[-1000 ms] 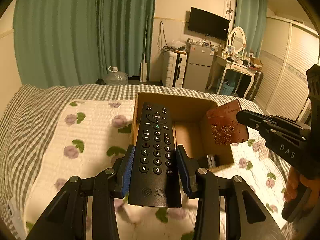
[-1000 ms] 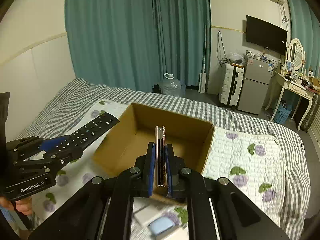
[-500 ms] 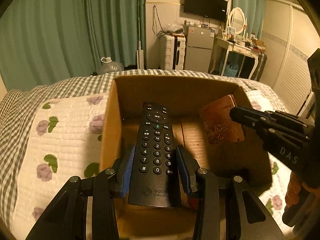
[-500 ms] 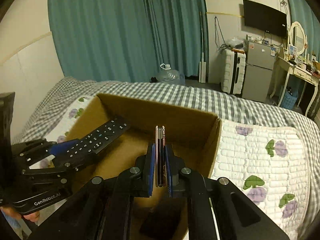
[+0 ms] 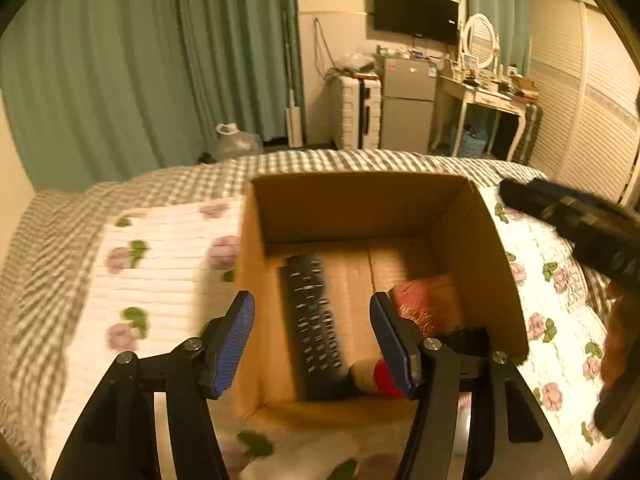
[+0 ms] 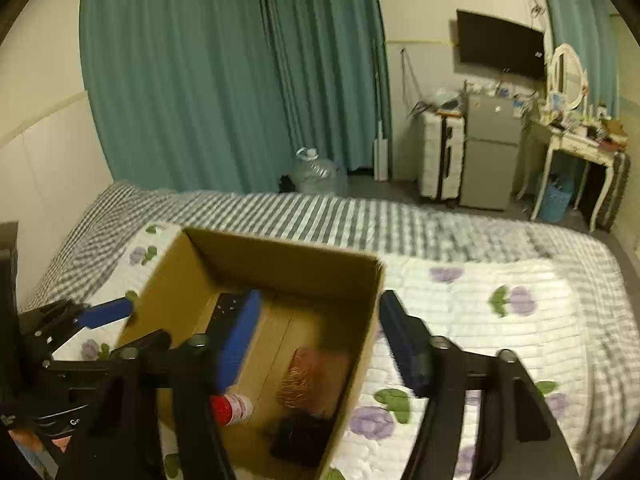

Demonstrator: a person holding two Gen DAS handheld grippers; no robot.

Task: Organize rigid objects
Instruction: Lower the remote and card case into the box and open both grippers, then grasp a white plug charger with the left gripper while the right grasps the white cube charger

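Observation:
An open cardboard box [image 5: 476, 236] [image 6: 280, 256] stands on the bed. A black remote [image 5: 314, 320] lies flat on its floor at the left. A copper-pink embossed case [image 5: 430, 304] [image 6: 310, 376] lies at the right. A small bottle with a red cap [image 5: 378, 374] [image 6: 232, 408] and a black object [image 6: 296, 436] lie near the front wall. My left gripper [image 5: 312, 344] is open and empty above the box. My right gripper [image 6: 320, 340] is open and empty over the box's right wall.
The bed carries a white floral quilt [image 6: 500, 320] over a grey checked cover [image 5: 160, 188]. Green curtains [image 6: 224, 72], a water jug [image 6: 316, 172], a suitcase, a small fridge [image 6: 488, 152] and a dressing table [image 6: 576, 140] stand beyond the bed.
Both grippers opened. The remote left my left gripper and the pink case left my right gripper; both now lie on the box floor. Both grippers have pulled back and up.

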